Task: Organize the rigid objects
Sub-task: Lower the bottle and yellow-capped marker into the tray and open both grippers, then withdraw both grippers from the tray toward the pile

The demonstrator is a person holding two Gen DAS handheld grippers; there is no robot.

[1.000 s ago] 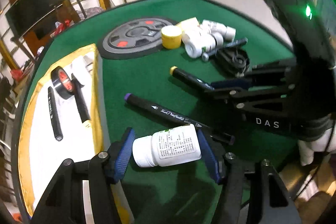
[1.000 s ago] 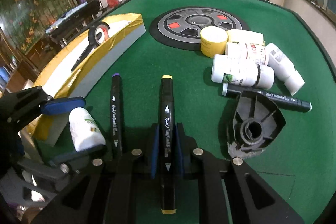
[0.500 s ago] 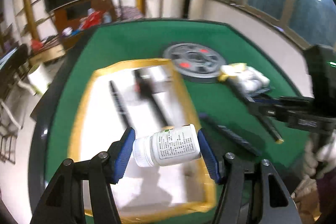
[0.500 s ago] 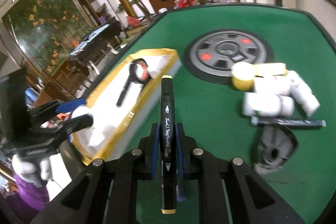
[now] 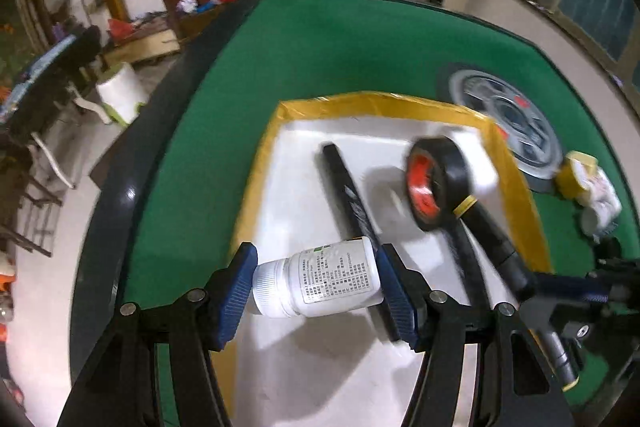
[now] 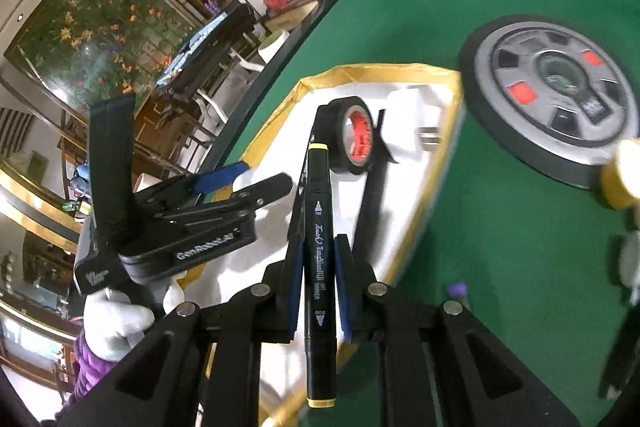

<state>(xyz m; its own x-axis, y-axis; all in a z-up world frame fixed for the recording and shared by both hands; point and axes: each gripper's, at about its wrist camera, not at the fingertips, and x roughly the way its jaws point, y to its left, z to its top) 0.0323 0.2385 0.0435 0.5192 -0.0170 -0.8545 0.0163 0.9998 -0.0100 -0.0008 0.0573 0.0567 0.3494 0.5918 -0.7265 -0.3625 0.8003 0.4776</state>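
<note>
My left gripper (image 5: 316,285) clamps a white pill bottle (image 5: 320,283) sideways, cap against the left pad, base against the right pad, held above the near end of the white tray (image 5: 288,187) with the gold rim. My right gripper (image 6: 318,281) is closed on a black marker (image 6: 319,259) with yellow end caps, marker running along the fingers, its far tip over the tray. In the left wrist view that marker (image 5: 492,231) comes in from the right of my left gripper, yellow tip near the tape. In the tray, ahead of the bottle: one black marker (image 5: 352,203) lying lengthwise, its near end passing behind the bottle; a roll of black tape (image 5: 436,183) with a red core standing on edge, ahead and right; a white block (image 6: 408,123) just beyond the tape. Another dark marker lies under the tape roll, blurred. Outside the tray, far right on the green surface (image 5: 340,59): grey round disc (image 6: 560,103) with red marks, a yellow-capped item (image 5: 576,173) and white bottles (image 5: 600,203), blurred. From the right wrist view, my left gripper (image 6: 244,187) sits to the left, held by a white-gloved hand (image 6: 116,319) with a purple sleeve.
</note>
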